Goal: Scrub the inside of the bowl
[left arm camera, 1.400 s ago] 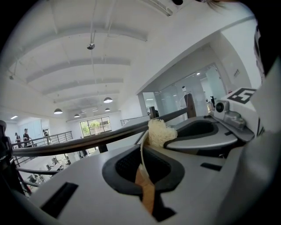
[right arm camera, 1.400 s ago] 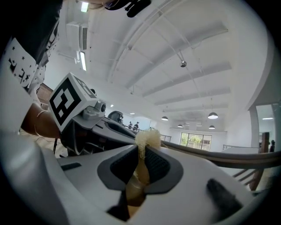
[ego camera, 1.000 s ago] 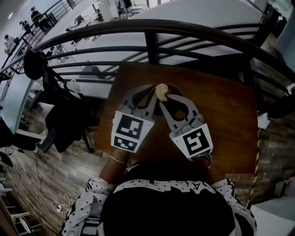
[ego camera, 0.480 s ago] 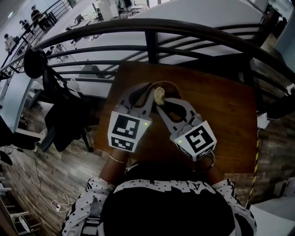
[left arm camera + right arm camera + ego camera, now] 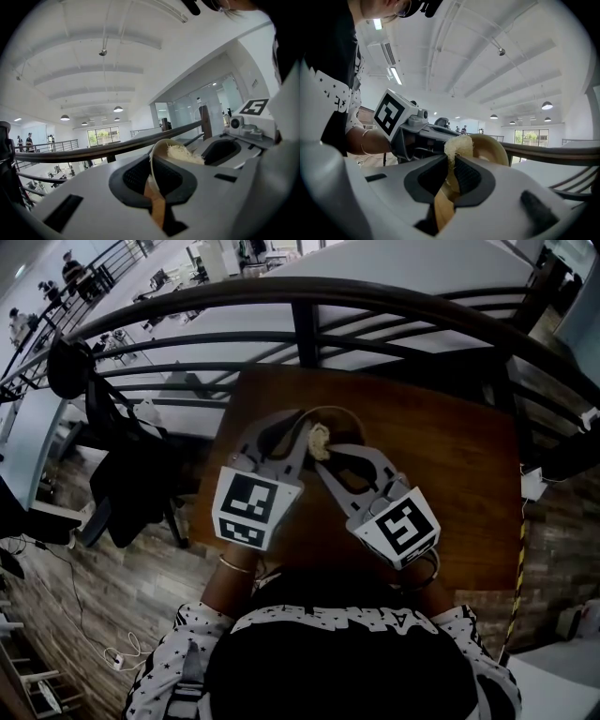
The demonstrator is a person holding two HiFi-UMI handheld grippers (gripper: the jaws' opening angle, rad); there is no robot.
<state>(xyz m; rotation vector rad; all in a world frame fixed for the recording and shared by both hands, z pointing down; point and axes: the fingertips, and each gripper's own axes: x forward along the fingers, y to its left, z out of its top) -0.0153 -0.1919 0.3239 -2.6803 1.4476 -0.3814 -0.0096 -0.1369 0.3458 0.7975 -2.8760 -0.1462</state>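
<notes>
Fingers (image 5: 84, 201) of left gripper (image 5: 153, 180) pinch bowl (image 5: 161, 149) rim, right gripper's (image 5: 451, 177) pinch scrubber (image 5: 457, 144); both near-level.

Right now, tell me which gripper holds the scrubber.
The right gripper, shut on the pale fibrous scrubber; the left gripper clamps the bowl instead.

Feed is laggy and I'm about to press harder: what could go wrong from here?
The left gripper grips the bowl only at its rim, edge-on. Scrubbing pressure could lever it loose and drop it on the wooden table. The right gripper pinches the fibrous scrubber by its lower part. It could tug free, or the fingers could scrape the bowl.
</notes>
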